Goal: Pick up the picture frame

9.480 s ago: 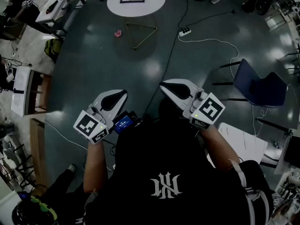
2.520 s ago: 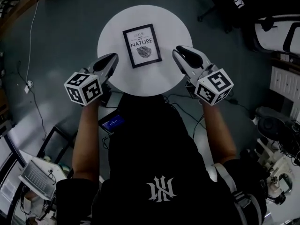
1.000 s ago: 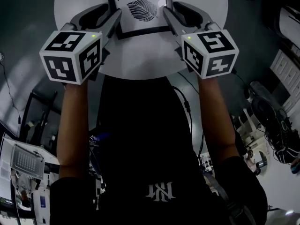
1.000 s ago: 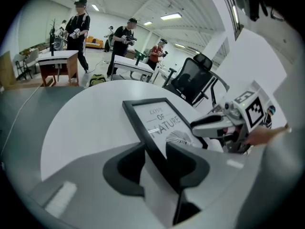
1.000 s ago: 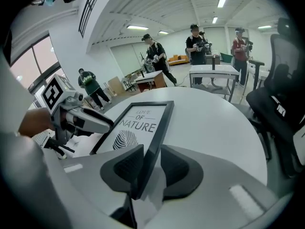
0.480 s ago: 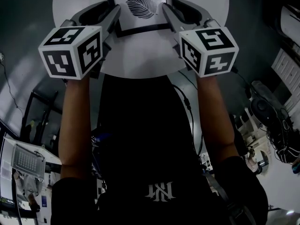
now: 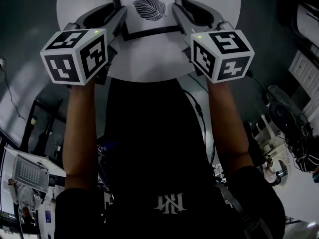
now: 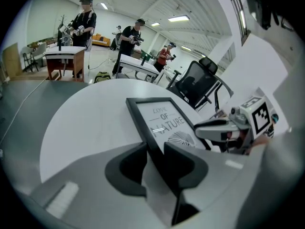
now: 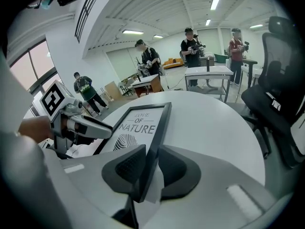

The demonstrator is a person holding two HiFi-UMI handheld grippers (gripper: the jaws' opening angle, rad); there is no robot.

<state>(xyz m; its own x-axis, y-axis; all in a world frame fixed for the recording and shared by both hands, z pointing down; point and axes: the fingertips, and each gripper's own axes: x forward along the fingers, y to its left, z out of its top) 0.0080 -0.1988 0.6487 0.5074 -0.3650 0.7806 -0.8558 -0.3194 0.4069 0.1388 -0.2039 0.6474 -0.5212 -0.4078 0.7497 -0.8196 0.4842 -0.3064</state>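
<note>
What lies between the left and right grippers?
The picture frame, seen in the head view. The left gripper and right gripper have just been closing, each with a side rail between its jaws.

Picture frame (image 7: 148, 8) showed matt black moulding and glossy glazing catching glare over a paper print; table (image 7: 149, 59) was smooth matt white; left gripper (image 8: 155, 147) and right gripper (image 9: 150, 151) wore smooth grey plastic with finely textured matt black pads (image 9: 126, 168).

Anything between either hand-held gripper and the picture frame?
Nothing visible. The left hand-held gripper and right hand-held gripper each straddle a side edge of the picture frame; their jaws have just been closing.
</note>
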